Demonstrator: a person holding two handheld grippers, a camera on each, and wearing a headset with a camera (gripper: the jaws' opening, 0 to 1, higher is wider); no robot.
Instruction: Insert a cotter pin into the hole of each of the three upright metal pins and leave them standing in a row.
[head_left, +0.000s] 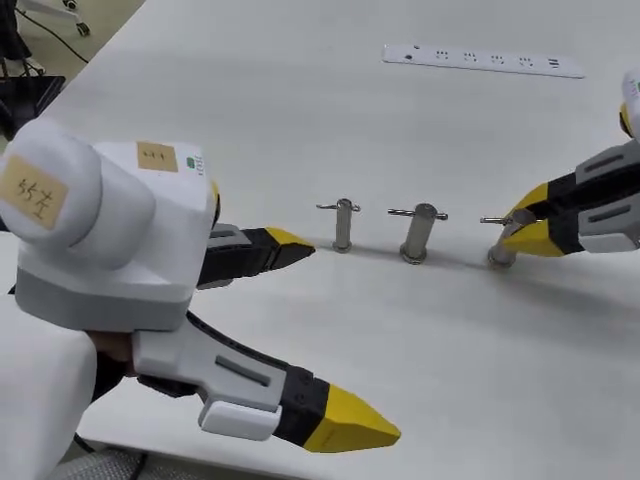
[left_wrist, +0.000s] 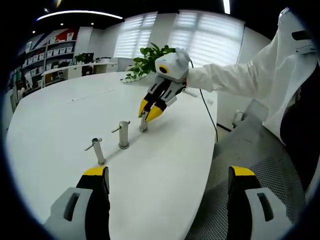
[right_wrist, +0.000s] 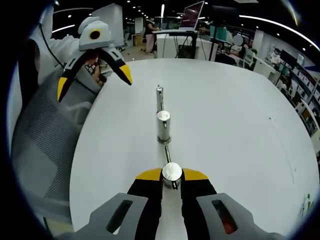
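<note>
Right claw (head_left: 522, 228) pinched shut on the end metal pin (head_left: 502, 252); left claw (head_left: 348, 338) gapes empty at the opposite end; power strip (head_left: 484, 60) lies far across the bench (head_left: 250, 120)

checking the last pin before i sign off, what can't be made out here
Head view: the hole of the right pin and the seating of its cotter pin are covered by the right gripper.
Right gripper view: that pin's shaft and base are hidden below its own top and the gripper.
Left gripper view: the left pin and middle pin are too small to tell how fully they are threaded.
</note>
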